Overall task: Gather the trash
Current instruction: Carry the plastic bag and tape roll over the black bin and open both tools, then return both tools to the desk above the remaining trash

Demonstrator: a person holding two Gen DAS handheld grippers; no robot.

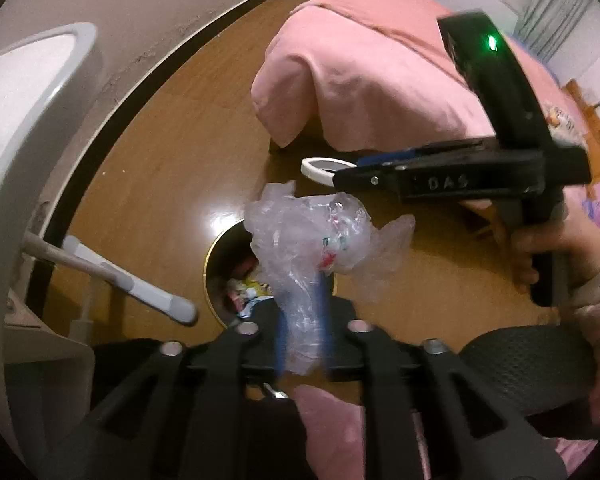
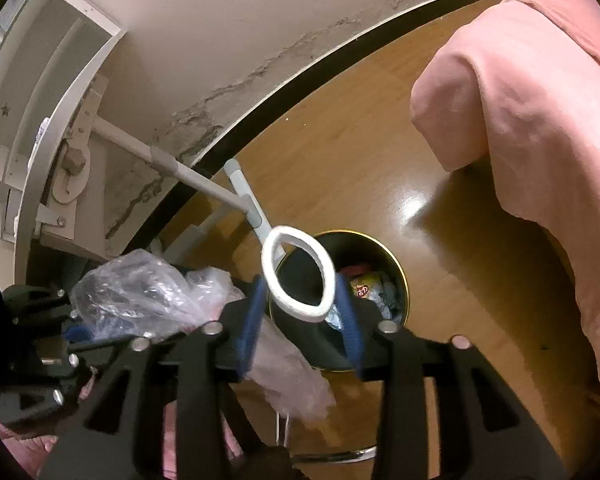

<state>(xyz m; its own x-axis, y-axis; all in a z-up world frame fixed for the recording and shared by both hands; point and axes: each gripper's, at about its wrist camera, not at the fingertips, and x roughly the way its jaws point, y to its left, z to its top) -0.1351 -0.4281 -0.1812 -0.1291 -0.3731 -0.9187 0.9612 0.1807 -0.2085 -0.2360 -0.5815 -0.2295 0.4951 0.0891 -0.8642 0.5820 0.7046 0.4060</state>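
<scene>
My left gripper (image 1: 303, 330) points down over a round black bin (image 1: 207, 264) with a gold rim and wrappers inside. A crumpled clear plastic bag (image 1: 312, 240) lies between its blue pads, which stand apart and look blurred; the bag's bulk hangs beyond the fingertips. My right gripper (image 2: 302, 320) also hangs over the bin (image 2: 403, 280). A white ring (image 2: 300, 276) sits between its blue pads, touching both and squeezed slightly oval. In the left wrist view the ring (image 1: 320, 168) shows at the right gripper's tip. In the right wrist view the plastic bag (image 2: 140, 292) is at the left.
Pink bedding (image 1: 360, 80) (image 2: 540, 120) hangs down to the wooden floor to the right of the bin. A white frame with grey-tipped legs (image 1: 148, 292) stands by the wall at the left. A black cushioned seat (image 1: 528, 364) is near a person's hand (image 1: 540, 248).
</scene>
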